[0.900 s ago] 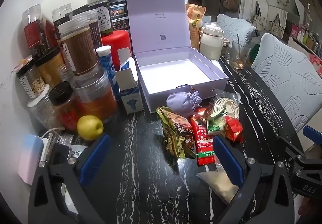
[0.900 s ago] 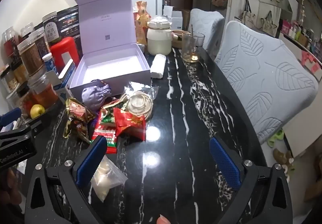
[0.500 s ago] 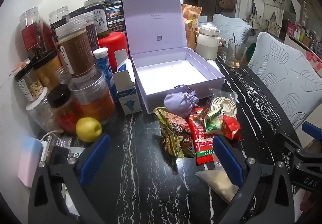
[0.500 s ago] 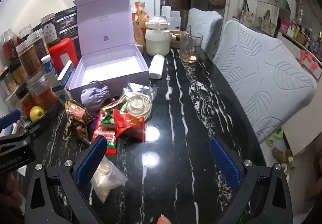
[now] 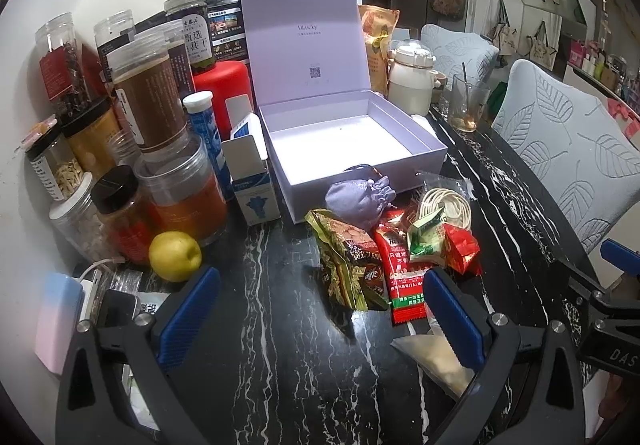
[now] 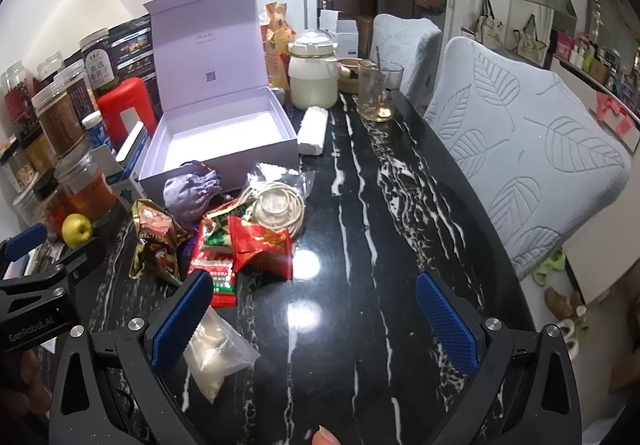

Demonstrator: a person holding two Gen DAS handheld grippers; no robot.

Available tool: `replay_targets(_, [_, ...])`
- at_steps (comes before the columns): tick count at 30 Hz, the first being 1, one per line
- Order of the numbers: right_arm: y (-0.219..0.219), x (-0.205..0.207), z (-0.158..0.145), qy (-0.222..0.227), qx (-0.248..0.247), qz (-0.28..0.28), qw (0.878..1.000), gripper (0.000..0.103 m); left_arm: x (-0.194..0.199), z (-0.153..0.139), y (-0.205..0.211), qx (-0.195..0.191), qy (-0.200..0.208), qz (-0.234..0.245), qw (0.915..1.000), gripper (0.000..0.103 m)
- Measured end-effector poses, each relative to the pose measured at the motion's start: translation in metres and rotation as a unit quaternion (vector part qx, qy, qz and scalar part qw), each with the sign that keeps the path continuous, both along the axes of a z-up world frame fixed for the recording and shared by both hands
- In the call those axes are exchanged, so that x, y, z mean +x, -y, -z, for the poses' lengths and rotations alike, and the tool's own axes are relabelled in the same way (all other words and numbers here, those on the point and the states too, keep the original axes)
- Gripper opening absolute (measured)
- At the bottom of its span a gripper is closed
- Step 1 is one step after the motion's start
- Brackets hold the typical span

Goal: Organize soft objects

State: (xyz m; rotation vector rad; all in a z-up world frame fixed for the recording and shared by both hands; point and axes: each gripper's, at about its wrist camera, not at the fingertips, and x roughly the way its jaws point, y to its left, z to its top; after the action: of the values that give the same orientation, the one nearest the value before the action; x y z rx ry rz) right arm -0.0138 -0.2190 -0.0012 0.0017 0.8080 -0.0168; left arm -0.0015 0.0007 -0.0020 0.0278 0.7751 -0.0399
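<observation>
Ahead of both spread, empty tongs point(image 5: 320, 315) point(image 6: 316, 319), snack packets point(image 5: 384, 257) beside lilac box point(image 5: 432, 149).

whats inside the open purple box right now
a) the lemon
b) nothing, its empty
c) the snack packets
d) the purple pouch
b, the box shows only its bare white floor; the pouch and the snack packets lie on the table in front of it, and the lemon sits off by the jars.

Dim, fisheye-warped frames; ceiling-light glare on the glossy table point(image 6: 360, 245).
</observation>
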Motion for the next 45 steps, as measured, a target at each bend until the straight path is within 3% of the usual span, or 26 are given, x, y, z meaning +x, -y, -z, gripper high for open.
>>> replay_targets(45, [-0.0088,-0.0051,-0.0015,-0.002,0.003,-0.009,1.000,0.103,-0.0077,-0.0015,-0.0082,-0.006,0.000,-0.005,1.0000,0.103])
